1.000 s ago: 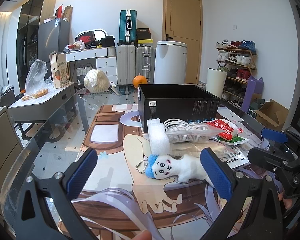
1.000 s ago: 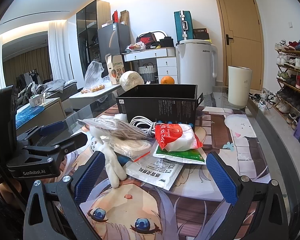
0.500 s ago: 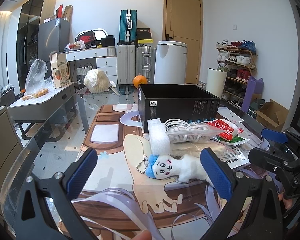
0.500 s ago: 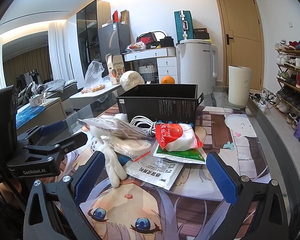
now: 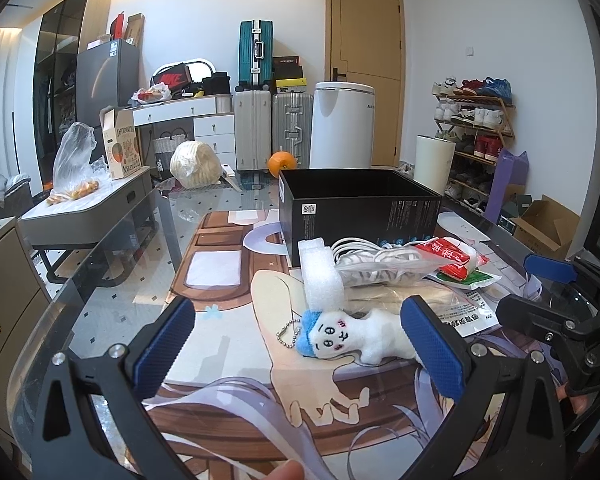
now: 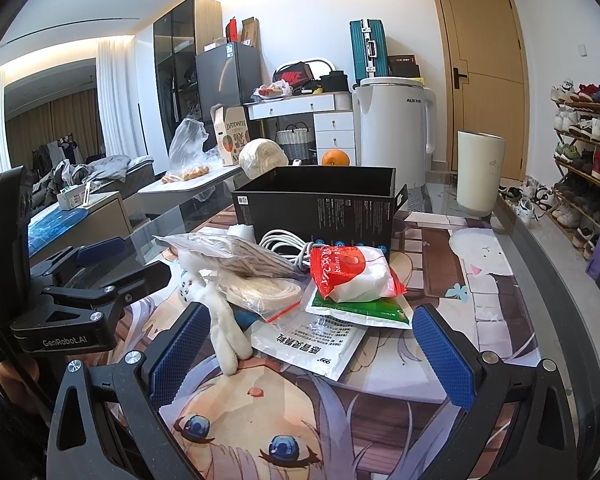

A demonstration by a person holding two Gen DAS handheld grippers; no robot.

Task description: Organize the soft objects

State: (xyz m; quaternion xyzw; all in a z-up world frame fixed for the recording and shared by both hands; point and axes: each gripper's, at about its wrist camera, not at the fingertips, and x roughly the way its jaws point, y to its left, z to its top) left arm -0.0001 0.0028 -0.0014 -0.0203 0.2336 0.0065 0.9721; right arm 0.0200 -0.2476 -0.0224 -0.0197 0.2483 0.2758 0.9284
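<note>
Right wrist view, "AUX" white appliance (image 6: 394, 136), "KUMQUAT" carton (image 6: 233, 136), left tongs (image 5: 300, 344) and right tongs (image 6: 310, 348) wide open, empty

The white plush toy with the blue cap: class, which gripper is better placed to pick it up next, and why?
Left, probably. The plush toy lies just ahead of the open left gripper, its body beside the right-hand finger. The right gripper, also open, faces the packets; only the toy's legs reach its left finger.
</note>
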